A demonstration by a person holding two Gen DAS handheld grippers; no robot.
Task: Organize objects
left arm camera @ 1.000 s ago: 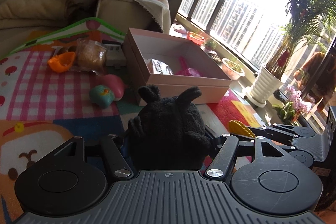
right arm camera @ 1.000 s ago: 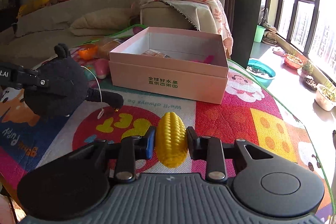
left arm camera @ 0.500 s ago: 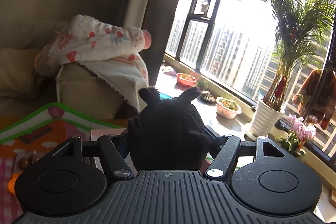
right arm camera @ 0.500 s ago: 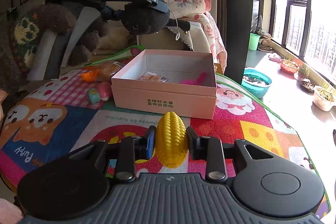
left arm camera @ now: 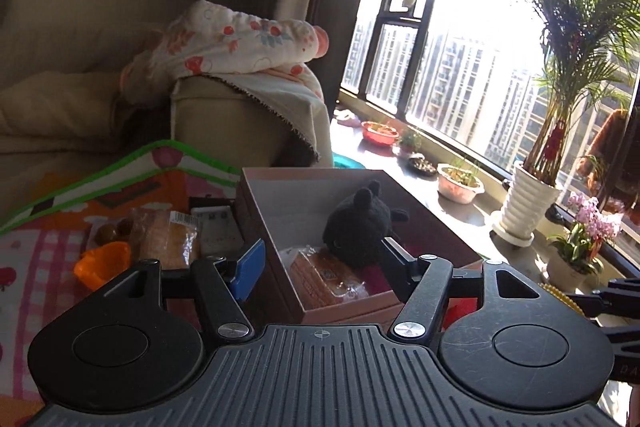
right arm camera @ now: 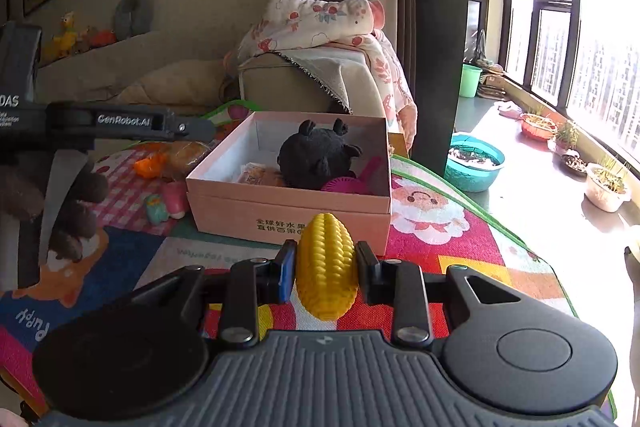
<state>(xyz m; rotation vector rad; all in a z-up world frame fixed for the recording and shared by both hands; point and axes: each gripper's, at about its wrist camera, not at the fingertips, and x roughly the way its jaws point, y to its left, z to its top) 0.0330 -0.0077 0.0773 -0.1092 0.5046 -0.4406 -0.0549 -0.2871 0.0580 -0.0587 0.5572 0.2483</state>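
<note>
We are dropping toys into the pink box (right arm camera: pixel 288 205) near the mat's (right arm camera: pixel 440 223) far edge. A second ago the black plush (right arm camera: pixel 314 159) was clamped in our left tongs (left arm camera: pixel 320 259); now it is lying inside the box, and those tongs are standing open and empty after closing a little. Our right tongs (right arm camera: pixel 326 267) are gripping the yellow corn (right arm camera: pixel 326 267), which we judge should be going over the near wall next.

Potted palm (left arm camera: pixel 560 99) (sunlit) by window (left arm camera: pixel 460 59)
</note>
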